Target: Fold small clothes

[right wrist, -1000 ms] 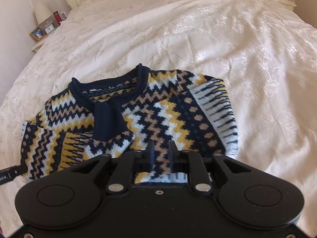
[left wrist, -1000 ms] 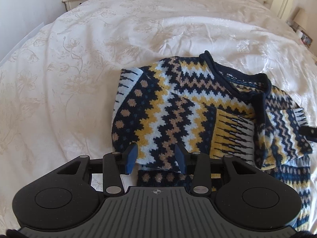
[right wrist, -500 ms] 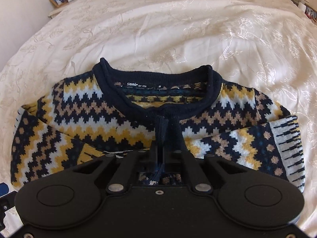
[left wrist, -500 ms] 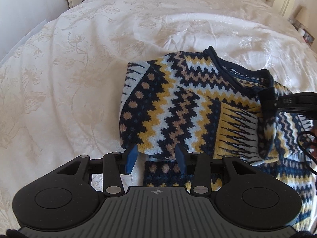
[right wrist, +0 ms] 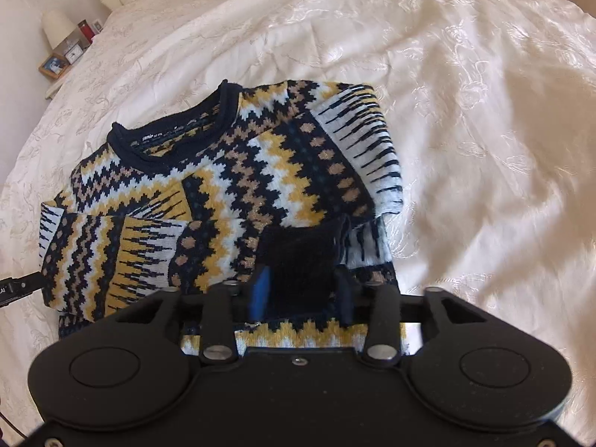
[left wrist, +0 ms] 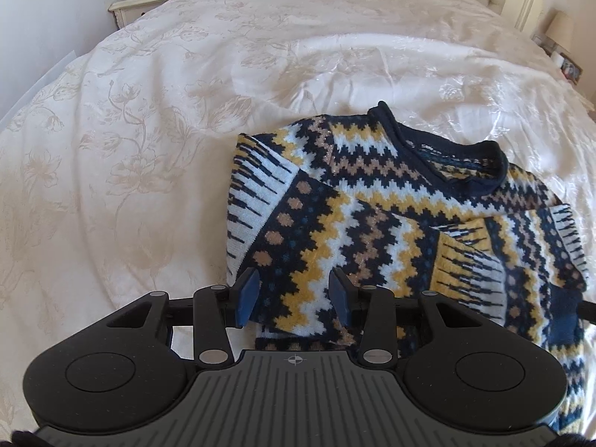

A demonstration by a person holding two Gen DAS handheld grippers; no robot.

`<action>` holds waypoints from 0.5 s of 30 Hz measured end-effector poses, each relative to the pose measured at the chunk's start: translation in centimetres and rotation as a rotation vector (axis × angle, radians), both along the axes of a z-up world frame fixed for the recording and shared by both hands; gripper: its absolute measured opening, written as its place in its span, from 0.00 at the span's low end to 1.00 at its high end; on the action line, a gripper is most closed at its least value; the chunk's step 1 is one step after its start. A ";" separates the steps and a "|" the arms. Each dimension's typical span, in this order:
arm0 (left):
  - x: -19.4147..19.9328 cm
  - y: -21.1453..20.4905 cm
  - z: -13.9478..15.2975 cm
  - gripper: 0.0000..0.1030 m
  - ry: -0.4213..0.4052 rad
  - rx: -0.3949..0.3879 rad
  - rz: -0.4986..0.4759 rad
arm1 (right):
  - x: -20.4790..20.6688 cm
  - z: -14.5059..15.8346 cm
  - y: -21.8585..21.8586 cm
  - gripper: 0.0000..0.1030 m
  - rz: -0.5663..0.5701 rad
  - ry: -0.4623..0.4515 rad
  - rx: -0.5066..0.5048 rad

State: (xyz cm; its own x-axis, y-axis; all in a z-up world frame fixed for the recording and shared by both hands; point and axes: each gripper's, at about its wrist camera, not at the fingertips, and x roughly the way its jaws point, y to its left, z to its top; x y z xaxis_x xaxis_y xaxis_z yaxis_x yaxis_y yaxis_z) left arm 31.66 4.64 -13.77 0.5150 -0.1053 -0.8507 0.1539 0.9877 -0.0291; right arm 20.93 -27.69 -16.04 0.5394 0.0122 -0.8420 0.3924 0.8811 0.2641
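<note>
Folding stage: patterned sweater flat on cream bedspread, near-centre of bed, neckline toward far side, both sleeves laid in across the chest so the body narrows to a rectangle.

Left gripper hovering over near-left edge of the knit, jaws spread wide, nothing between them; likely staged there to take the hem corner.

Right gripper over near-right edge, jaws parted around the navy cuff. Cuff sits between the pads but no visible pinch, so reads as released, not clamped. Slight motion blur in the right wrist view.

Sleeve ends lying mid-body keep bulk inside the fold line. Probable next step: grab hem at both near corners, carry toward collar. Risk: thick knit bunching, cuff sliding out.
</note>
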 end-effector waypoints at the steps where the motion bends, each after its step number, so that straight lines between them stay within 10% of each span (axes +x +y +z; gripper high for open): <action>1: 0.1 -0.1 0.0 0.39 -0.001 0.005 -0.004 | 0.1 0.1 -0.1 0.58 0.005 -0.013 -0.008; 15: 3.1 -2.2 -1.5 0.39 -0.028 0.079 -0.109 | 2.9 -1.4 0.6 0.58 0.204 0.001 -0.169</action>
State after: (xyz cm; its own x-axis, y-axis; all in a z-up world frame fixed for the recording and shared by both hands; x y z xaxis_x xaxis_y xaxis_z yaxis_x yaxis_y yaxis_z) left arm 34.72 2.48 -15.27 0.5281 -0.0950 -0.8438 0.2598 0.9642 0.0541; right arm 23.79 -27.12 -17.42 0.5392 -0.0206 -0.8419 0.2026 0.9735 0.1059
